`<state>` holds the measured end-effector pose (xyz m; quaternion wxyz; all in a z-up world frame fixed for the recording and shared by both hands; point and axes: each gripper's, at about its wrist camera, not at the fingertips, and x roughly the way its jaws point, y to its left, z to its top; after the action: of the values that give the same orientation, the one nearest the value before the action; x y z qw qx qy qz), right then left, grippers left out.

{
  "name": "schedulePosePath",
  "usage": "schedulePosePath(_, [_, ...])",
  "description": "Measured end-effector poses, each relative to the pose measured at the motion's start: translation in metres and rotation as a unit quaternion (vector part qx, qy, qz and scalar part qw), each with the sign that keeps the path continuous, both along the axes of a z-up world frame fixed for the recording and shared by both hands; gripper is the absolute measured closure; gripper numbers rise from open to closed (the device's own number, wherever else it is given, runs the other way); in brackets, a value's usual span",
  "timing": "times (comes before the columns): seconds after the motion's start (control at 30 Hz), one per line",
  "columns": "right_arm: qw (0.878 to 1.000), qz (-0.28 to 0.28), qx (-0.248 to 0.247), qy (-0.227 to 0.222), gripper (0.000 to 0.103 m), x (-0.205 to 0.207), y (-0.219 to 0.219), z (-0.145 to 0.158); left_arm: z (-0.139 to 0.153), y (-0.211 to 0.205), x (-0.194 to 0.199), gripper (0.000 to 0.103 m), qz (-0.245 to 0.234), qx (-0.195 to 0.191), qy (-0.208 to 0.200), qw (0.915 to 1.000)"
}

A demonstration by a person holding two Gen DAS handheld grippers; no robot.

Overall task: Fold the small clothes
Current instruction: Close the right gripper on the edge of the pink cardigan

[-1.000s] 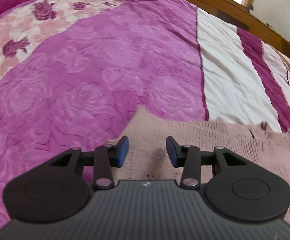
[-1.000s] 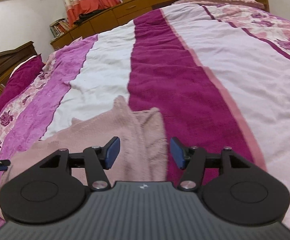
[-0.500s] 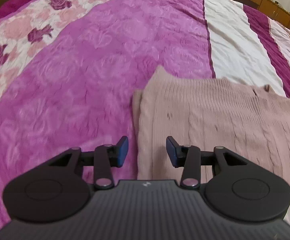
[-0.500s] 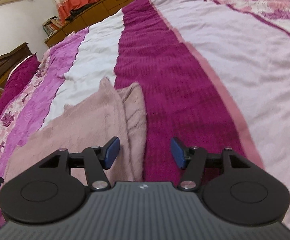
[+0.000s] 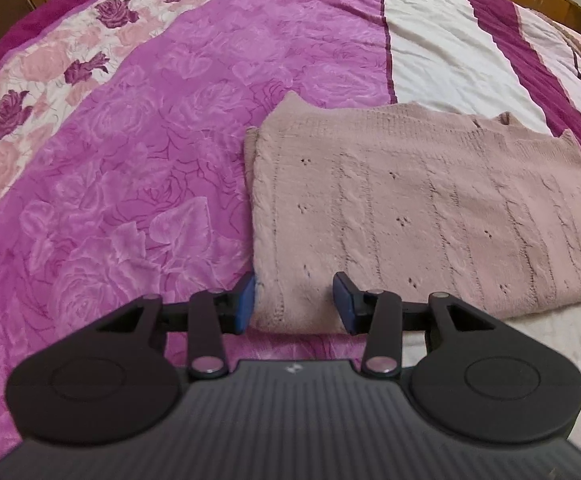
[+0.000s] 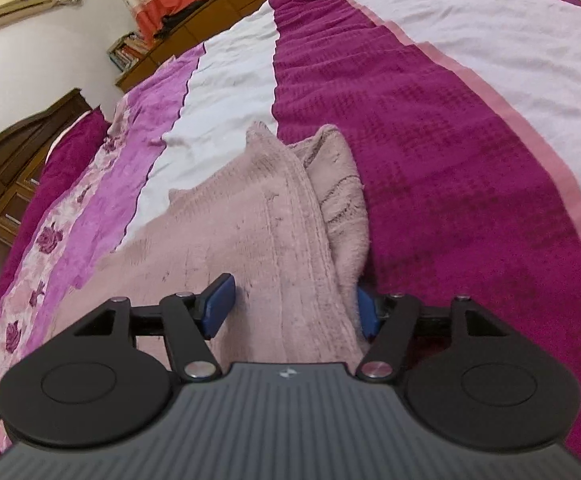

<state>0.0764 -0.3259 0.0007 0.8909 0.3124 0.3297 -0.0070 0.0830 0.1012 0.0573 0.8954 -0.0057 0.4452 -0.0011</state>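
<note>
Both spread hand-held grippers (image 5: pixel 293 302) (image 6: pixel 292 306) now nearer the folded (cable-knit, fuzzy) sweater (image 5: pixel 418 216).

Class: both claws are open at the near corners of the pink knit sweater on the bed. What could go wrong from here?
1. The right claw straddles a thick stacked edge of the sweater; closing may catch only some layers, so the fold could slip apart.
2. The left claw sits at the sweater's corner; one finger is off the knit, so it might pinch the bedspread too.
</note>
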Motion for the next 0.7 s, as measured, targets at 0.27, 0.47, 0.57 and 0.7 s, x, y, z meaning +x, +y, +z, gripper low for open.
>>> schedulePosePath(0.27, [0.999,-0.018,0.034,-0.037,0.078,0.001,-0.004,0.001,-0.002,0.007,-0.008,0.058,0.011,-0.003,0.009,0.9999])
schedulePosePath(0.47, [0.999,-0.015,0.032,-0.026,0.077,0.002,-0.003,0.005,-0.007,0.011,-0.008,0.058,0.020,-0.006,0.015,0.9997])
schedulePosePath(0.57, [0.998,-0.028,0.051,-0.014,0.066,0.006,-0.007,-0.003,-0.007,0.011,-0.009,0.058,0.018,-0.002,0.012,0.9998])
schedulePosePath(0.7, [0.995,-0.047,0.085,-0.023,0.062,0.007,-0.012,-0.014,-0.007,0.010,-0.009,0.058,0.017,-0.001,0.013,0.9998])
